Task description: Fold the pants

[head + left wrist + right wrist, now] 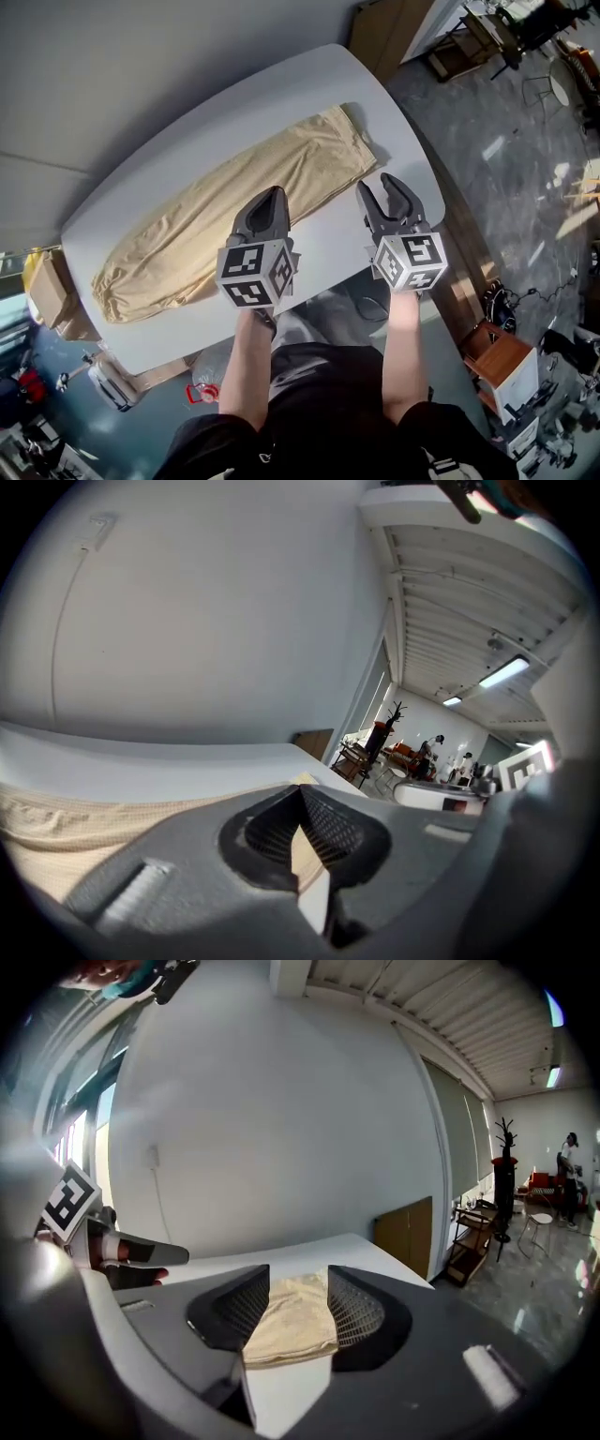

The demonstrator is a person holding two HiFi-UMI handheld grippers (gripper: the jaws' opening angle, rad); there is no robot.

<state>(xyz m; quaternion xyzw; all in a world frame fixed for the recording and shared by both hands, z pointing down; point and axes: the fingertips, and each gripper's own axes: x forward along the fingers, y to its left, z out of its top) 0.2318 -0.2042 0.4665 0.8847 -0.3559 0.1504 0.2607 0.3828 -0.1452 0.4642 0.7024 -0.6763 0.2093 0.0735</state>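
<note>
The pants point(234, 216) lie on the tabletop point(187, 131), long axis near left to far right, just beyond the left gripper point(274, 192), jaws together and empty, and the right gripper point(377, 185), jaws apart and empty.

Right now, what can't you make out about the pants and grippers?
- Head view: the left gripper covers the near edge of the pants; touching or hovering, cannot tell.
- Head view: layer count of the pants, too fine.
- Left gripper view: its own body hides most of the pants.
- Right gripper view: the right gripper frames only the pants' end.
</note>
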